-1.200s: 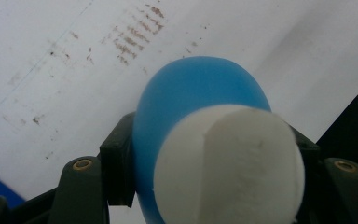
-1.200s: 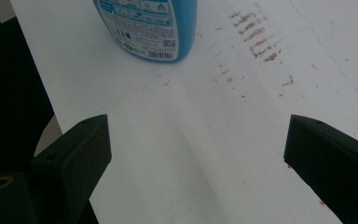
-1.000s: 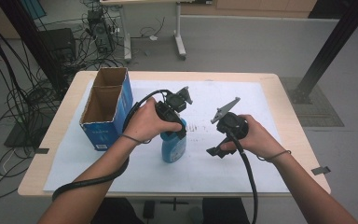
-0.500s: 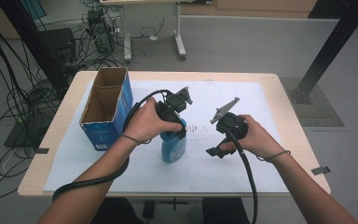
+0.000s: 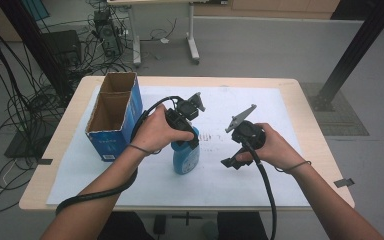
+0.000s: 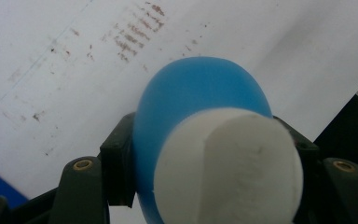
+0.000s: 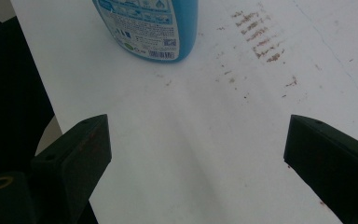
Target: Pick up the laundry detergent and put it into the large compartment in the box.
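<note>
The blue bottle (image 5: 186, 159) stood upright on the white paper sheet (image 5: 260, 180) that covered the surface (image 5: 312, 135), a little toward 7 o'clock from the sheet's middle. The left gripper (image 5: 182, 131) came down on it from above, and its 2 jaws were clamped on the bottle's upper part. In the left gripper view the bottle (image 6: 200, 93) swelled up between the black jaws, 1 pressed against each flank, with its white cap (image 6: 228, 168) nearest the camera and the paper behind it marked with faint brown smudges (image 6: 135, 39). The right gripper (image 5: 236, 161) hung just to the 3 o'clock side of the bottle, near it but apart from it, with its jaws spread wide and nothing between them. In the right gripper view the 2 jaws stood far apart at the lower corners, bare paper lay between them, and the bottle's labelled base (image 7: 149, 28) sat at 11 o'clock, resting on the sheet. An open cardboard box (image 5: 114, 116) with blue sides stood at 10 o'clock from the bottle, near the surface's left edge, its 2 compartments open to the top.
</note>
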Demonstrator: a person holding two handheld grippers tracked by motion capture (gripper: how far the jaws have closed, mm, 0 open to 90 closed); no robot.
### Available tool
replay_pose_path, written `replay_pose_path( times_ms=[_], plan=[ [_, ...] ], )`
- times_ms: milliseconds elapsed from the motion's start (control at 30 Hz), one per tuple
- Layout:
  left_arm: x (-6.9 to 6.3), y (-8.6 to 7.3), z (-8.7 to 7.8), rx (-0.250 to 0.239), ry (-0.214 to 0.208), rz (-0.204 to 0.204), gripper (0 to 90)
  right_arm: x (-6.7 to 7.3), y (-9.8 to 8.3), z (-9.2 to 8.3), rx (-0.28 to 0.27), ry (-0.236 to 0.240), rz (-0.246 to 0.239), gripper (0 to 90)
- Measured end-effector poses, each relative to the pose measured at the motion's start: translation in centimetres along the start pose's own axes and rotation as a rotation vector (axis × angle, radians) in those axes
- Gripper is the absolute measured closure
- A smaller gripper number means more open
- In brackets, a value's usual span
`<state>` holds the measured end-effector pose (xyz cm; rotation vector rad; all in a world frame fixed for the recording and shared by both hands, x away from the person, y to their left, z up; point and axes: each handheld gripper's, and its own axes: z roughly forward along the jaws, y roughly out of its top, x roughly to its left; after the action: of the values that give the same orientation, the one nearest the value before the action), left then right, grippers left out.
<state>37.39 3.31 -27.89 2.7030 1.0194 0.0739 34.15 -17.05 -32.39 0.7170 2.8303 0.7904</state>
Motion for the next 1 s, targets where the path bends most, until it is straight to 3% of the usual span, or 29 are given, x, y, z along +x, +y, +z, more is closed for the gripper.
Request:
replay_pose_path(
  times_ms=[433, 1000],
  plan=[
    [-0.1, 0.3, -2.5, -0.023, 0.021, 0.001, 37.6, 0.0, 0.1, 0.1, 0.004, -0.003, -0.004, 7.0],
    [-1.6, 2.1, -9.2, -0.078, 0.043, 0.031, 37.6, 0.4, 0.2, 0.0, 0.001, -0.008, -0.02, 7.0]
  ],
)
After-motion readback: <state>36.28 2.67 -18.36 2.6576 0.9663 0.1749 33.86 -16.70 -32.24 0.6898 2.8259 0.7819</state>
